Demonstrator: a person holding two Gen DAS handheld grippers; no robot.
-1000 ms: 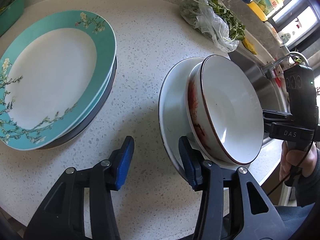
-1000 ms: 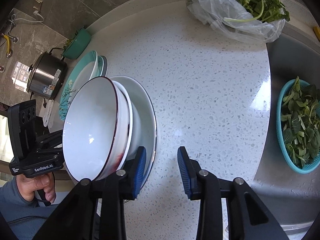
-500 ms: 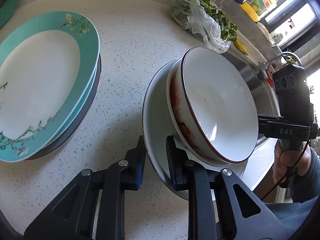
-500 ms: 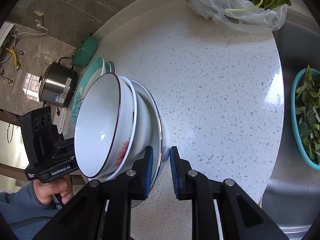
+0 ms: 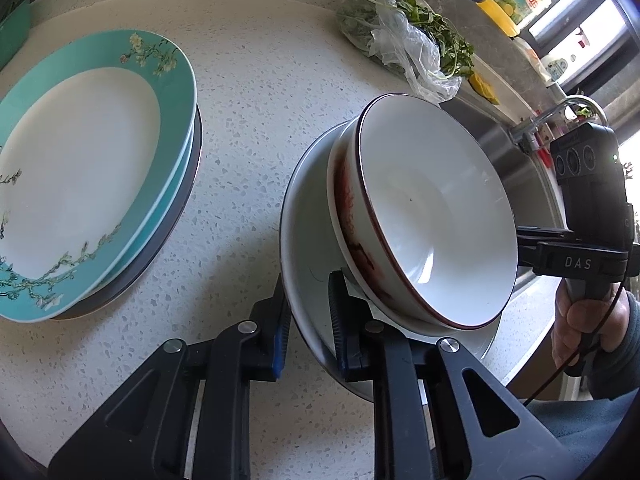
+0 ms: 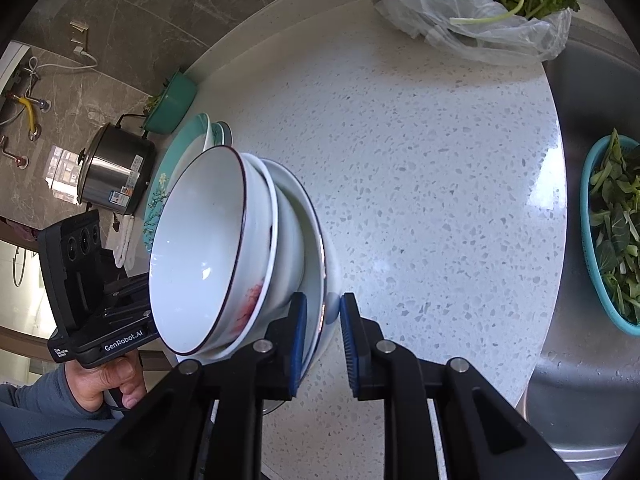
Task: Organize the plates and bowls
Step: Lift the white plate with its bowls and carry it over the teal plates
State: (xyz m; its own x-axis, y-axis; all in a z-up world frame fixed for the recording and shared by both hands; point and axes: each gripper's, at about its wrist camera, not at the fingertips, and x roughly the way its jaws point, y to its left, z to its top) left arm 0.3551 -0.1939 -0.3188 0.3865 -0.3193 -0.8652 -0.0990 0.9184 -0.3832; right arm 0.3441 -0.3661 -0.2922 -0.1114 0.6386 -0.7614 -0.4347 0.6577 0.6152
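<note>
Both hand-held grippers, left (image 5: 308, 312) and right (image 6: 323, 332), clamp opposite rims of a white plate (image 5: 306, 240) carrying two stacked bowls (image 5: 432, 224) above the desk (image 5: 256, 120), beside teal plates (image 5: 80, 168). Glazed china looks heavy, slippery, breakable; rims suit gripping.

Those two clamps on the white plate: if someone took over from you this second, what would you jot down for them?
Left gripper: shut on the white plate's near rim.
Right gripper: shut on the opposite rim.
Two nested bowls ride on the plate, which is tilted.
Teal plate stack sits on the counter to the left.
Left: keep the plate level so the bowls don't slide, then set the stack down.
</note>
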